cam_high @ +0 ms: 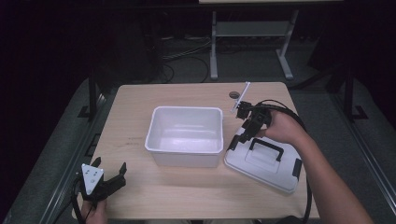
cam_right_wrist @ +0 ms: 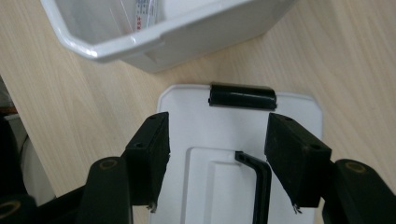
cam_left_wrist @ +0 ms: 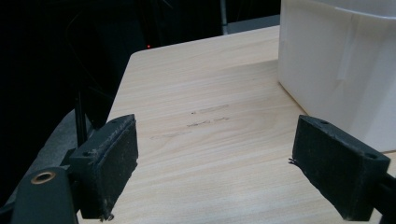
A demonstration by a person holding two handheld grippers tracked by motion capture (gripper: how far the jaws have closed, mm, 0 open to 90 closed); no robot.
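The table (cam_high: 140, 200) carries a bin (cam_high: 185, 135) at the middle of the high view. The lid (cam_high: 261, 163) lies flat on the table just right of the bin, lower right of centre, with its handle (cam_high: 266, 145) on top. The right gripper (cam_high: 243, 133) hangs over the lid's upper left corner, between lid and bin. A rod (cam_high: 240, 97) lies on the table above the lid, near the far edge. The left gripper (cam_high: 109, 170) sits at the lower left, well apart from the bin, over the table's near edge.
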